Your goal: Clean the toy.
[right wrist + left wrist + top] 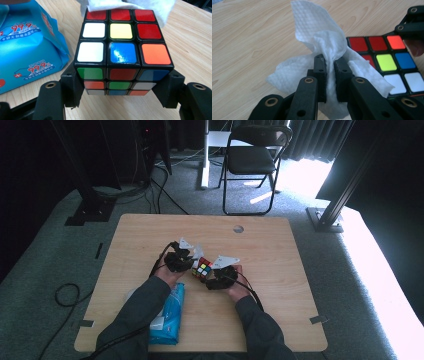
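Note:
A scrambled puzzle cube (202, 268) (122, 50) sits mid-table between both hands. My right gripper (122, 87) is shut on the cube, its jaws pressing the two lower sides. The cube's top face (394, 60) shows red, yellow, blue, white and orange tiles. My left gripper (330, 72) is shut on a white wet wipe (322, 47), which bunches up above the jaws and drapes onto the cube's far edge (125, 5). In the high view the left gripper (184, 261) is just left of the cube and the right gripper (216, 275) just right of it.
A blue wet-wipe pack (170, 312) (27, 45) lies on the wooden table (150, 235) near the person's left forearm. A small round hole (238, 228) marks the table's far side. A folding chair (252, 160) stands on the carpet beyond.

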The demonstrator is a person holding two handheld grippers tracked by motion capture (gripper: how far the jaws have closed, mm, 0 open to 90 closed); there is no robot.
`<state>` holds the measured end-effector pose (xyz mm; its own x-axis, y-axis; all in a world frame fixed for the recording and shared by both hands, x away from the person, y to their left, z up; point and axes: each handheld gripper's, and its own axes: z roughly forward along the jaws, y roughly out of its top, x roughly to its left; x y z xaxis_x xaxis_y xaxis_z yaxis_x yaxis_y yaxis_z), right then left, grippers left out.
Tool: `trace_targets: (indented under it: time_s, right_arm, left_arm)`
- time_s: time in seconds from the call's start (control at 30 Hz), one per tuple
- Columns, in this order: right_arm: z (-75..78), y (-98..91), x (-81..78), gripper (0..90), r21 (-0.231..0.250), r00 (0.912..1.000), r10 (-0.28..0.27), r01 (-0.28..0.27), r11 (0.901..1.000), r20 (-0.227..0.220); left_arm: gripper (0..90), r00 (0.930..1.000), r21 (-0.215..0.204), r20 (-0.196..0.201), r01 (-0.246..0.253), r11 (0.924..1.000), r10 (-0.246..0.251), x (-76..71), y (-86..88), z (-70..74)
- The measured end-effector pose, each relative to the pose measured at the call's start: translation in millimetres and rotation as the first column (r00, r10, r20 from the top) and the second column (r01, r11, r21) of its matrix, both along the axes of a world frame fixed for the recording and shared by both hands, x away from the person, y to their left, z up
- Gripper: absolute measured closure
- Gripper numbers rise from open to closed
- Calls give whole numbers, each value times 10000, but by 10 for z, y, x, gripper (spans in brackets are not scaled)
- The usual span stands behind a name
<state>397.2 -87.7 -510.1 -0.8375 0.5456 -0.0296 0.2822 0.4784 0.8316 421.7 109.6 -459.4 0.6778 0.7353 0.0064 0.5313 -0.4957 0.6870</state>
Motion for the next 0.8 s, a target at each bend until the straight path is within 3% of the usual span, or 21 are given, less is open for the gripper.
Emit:
trace_targets:
  time_s: [0.5,0.8]
  right_arm:
    - [-17,50,-39,341,-187,9996,262,-261,9995,41]
    - [9,11,-18,341,-141,10000,30,-29,9999,93]
  left_arm:
    - [825,10000,-215,-39,-44,9998,43,37,-9,2]
    - [825,9999,14,-111,114,9999,-113,18,-3,-10]
